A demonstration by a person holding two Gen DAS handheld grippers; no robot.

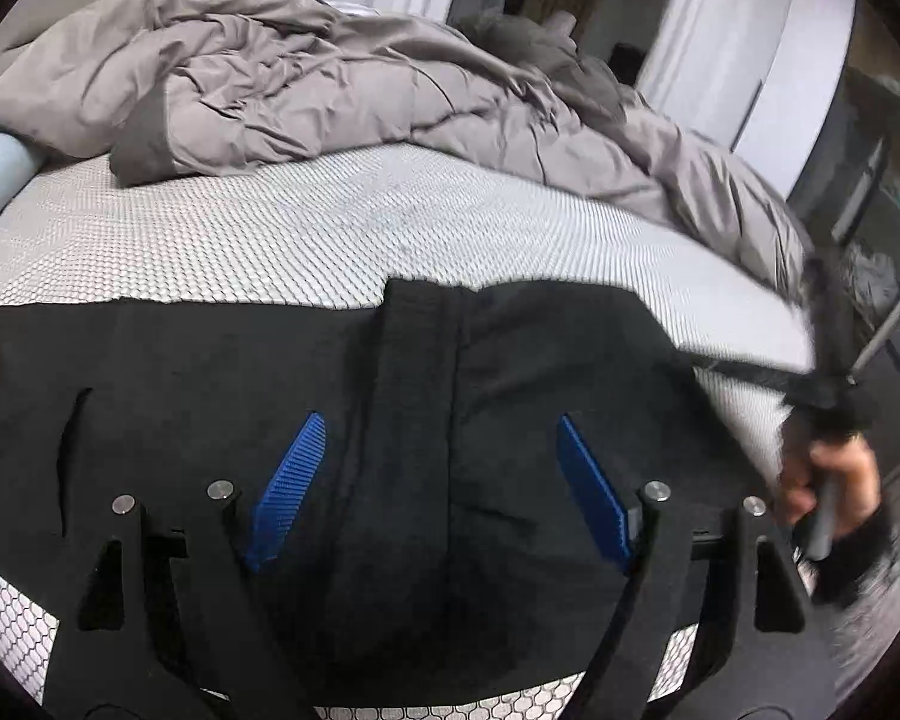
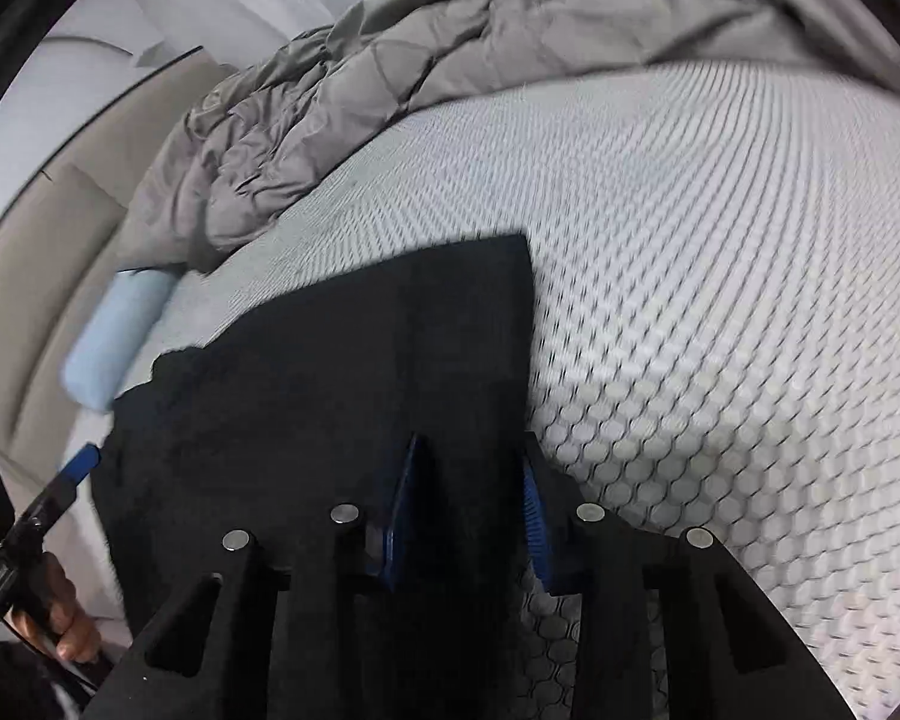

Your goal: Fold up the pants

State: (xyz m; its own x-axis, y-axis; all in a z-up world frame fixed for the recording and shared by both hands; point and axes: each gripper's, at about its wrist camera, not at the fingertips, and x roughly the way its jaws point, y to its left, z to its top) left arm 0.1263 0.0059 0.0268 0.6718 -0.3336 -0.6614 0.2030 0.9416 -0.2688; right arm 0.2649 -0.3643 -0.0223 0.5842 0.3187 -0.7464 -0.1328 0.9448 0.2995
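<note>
Left tool (image 1: 438, 480) spread wide over pants (image 1: 210, 372); right tool (image 2: 471, 516) half-open, straddling their edge.

Pants (image 1: 210, 372): black cloth, matt, faintly napped. Mattress cover (image 2: 720, 252): white knit, raised honeycomb texture. Duvet (image 1: 306, 84): grey cloth, crumpled, soft sheen. Left gripper (image 1: 439, 480) pads (image 1: 291, 480): blue ribbed plastic; black matt frame, bright metal pins.
</note>
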